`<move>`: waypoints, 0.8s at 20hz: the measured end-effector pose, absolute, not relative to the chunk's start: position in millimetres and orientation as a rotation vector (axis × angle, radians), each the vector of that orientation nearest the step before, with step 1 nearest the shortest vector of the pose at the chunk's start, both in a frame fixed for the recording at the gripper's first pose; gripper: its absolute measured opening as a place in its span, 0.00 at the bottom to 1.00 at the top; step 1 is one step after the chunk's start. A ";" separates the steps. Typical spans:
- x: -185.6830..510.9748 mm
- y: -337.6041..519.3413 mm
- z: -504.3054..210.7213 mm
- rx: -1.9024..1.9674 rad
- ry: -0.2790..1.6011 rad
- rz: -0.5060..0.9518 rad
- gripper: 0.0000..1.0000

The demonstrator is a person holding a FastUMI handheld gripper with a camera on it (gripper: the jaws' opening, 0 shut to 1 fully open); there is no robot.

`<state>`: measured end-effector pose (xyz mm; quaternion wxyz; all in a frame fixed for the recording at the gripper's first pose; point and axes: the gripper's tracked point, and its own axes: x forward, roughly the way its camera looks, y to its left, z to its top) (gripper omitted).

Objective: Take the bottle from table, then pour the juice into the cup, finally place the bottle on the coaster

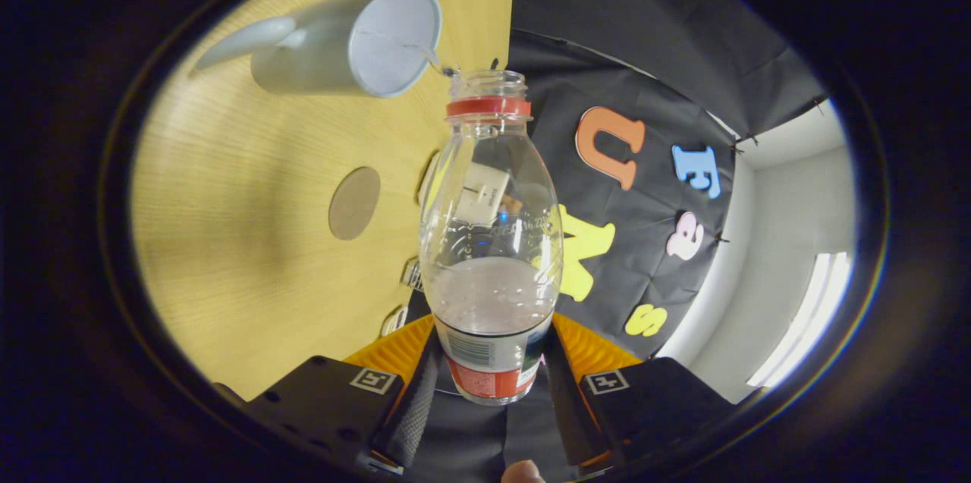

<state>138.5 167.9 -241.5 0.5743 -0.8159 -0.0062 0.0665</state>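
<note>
Gripper view: my gripper (489,381) is clamped on the bottle (491,240), both fingers pressing its lower body. Bottle's tipped, open mouth at the cup (350,43) rim, thin stream going in, so I judge pour step underway. Juice still left in bottle. Next: tilt back upright w/o dripping, then carry to coaster (354,203) on table (227,240)

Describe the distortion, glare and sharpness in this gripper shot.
Gripper view: fisheye bends the table edge and cup; highlights glint on the clear bottle, held tilted between the gripper fingers; a bright window strip glares beyond the fingers; bottle, coaster stay sharp.
</note>
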 end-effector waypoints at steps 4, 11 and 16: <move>139.1 169.4 -239.3 -1.927 -0.022 0.154 0.75; 141.6 169.9 -237.0 -1.963 -0.020 0.164 0.75; 143.9 172.8 -231.3 -1.992 -0.026 0.161 0.75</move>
